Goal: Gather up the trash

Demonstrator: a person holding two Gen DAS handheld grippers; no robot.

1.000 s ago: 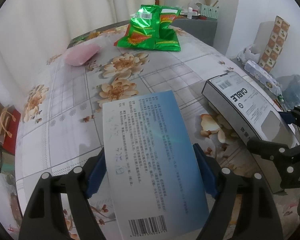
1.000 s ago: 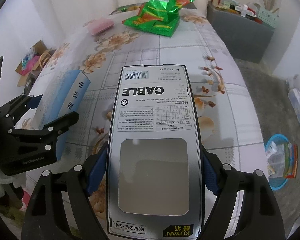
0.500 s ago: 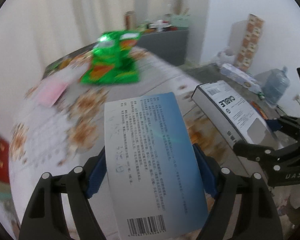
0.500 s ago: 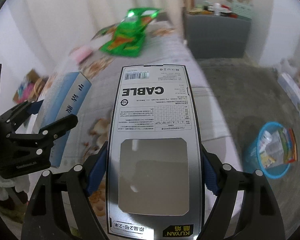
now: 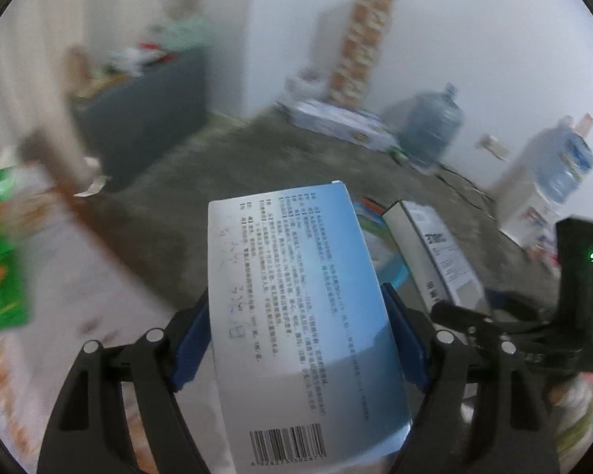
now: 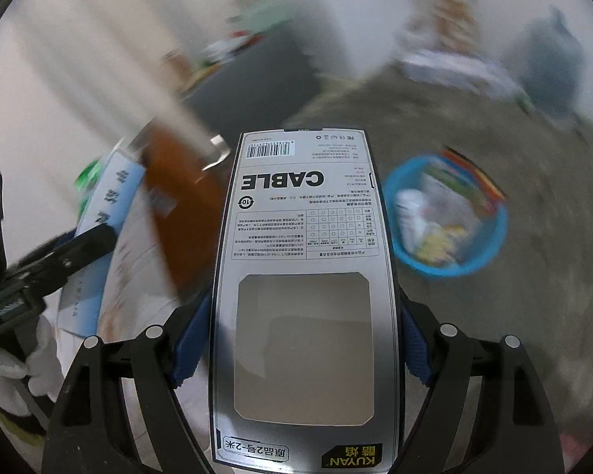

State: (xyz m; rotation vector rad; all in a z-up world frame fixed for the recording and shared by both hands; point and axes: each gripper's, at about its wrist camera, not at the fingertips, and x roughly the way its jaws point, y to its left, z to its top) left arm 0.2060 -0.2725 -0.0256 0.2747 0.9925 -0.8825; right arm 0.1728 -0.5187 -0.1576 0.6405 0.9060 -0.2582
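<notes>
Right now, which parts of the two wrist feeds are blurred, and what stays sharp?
Left wrist: room and green bag smeared; blue box fairly sharp. Right wrist: blue basin and floor streaked; cable box crisp, print readable.

Soft, even indoor light with a cool cast fills both views. Motion blur smears the floor, the water jugs and the blue basket, while the held blue box and cable box stay sharp. Fisheye curvature bends the edges, ringed by black vignette.
</notes>
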